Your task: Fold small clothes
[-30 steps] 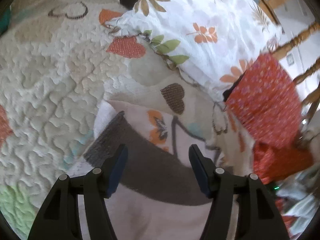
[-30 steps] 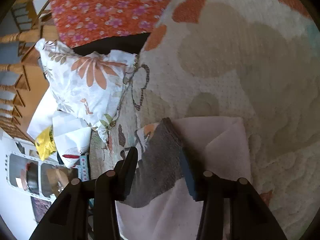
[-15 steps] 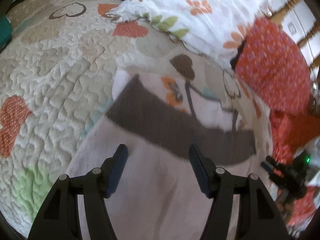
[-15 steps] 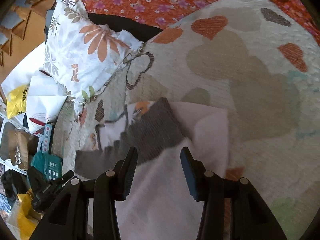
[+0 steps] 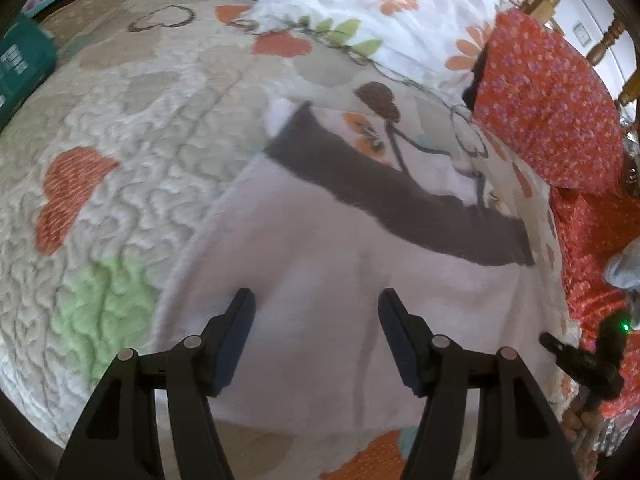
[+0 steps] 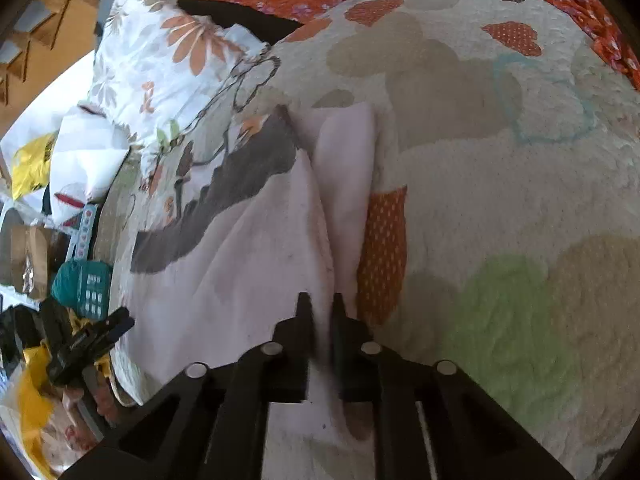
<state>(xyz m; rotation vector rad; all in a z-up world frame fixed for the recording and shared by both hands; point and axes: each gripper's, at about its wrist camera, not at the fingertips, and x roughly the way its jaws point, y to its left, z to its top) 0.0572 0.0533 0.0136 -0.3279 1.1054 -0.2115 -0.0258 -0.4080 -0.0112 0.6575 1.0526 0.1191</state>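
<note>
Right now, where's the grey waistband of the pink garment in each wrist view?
Left wrist: grey waistband runs as a diagonal band across the centre, beyond the open left gripper.
Right wrist: grey waistband sits left of centre, slanting up to the right.
Shared landmark: floral pillow, just beyond the waistband in both.

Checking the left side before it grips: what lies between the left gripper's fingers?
In the left wrist view, only the pale pink garment lies between the open left gripper's fingers; they are not pressing it.
</note>
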